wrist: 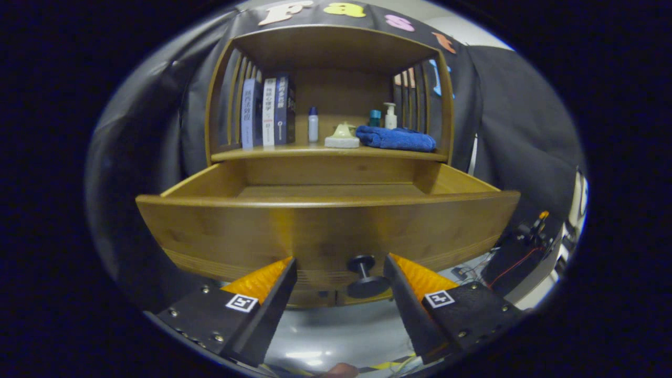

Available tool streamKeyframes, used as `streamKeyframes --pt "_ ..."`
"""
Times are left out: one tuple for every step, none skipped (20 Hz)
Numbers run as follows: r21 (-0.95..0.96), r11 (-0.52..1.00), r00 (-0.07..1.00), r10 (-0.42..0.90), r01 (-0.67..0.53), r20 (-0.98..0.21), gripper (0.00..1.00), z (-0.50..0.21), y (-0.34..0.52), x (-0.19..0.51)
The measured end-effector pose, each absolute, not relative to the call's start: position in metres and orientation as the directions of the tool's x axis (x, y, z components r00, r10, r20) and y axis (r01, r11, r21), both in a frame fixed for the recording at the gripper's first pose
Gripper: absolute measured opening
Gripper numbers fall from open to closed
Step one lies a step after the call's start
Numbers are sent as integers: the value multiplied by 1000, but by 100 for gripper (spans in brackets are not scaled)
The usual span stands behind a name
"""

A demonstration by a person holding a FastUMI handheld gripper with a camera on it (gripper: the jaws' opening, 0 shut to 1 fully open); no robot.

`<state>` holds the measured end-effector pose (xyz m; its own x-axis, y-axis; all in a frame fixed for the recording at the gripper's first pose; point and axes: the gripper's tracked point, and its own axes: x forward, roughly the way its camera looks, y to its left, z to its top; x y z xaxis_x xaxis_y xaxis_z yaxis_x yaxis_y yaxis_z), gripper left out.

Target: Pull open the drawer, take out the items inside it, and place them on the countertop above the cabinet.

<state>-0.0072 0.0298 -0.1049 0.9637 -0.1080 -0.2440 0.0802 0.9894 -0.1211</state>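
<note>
The gripper (pixel 340 262) has its fingers spread wide, holding nothing; the dark round knob (pixel 363 273) sits between them, nearer the right one. Beyond, the wooden drawer (pixel 294 226) stands pulled out under the countertop (pixel 294 153).

Handheld gripper (pixel 340 262): two wedge-shaped fingers (pixel 262 294) are fitted, tapering forward, their inner faces ribbed. A square black-and-white fiducial marker (pixel 242 302) is carried on the flat upper plate of each finger. Small round screws (pixel 216 338) are set along the plate edges.
</note>
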Motion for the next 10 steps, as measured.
streamKeyframes --pt "-107 991 965 -104 80 -240 99 -104 32 -5" --pt "-101 992 966 -96 74 -239 99 -103 32 -6" --pt "-102 993 966 -89 65 -243 99 -104 31 -4" --pt "-107 992 965 -87 62 -246 99 -102 28 -1" --pt "-106 992 965 -86 61 -249 98 -101 25 3" --pt "-101 993 966 -78 54 -248 99 -99 25 9" --pt "-104 994 966 -69 45 -251 99 -100 25 16" --pt "-107 994 964 -62 35 -260 99 -99 25 25" --pt "-103 994 963 -55 28 -263 99 -98 26 32" --pt "-96 995 963 -44 19 -266 99 -97 29 43"
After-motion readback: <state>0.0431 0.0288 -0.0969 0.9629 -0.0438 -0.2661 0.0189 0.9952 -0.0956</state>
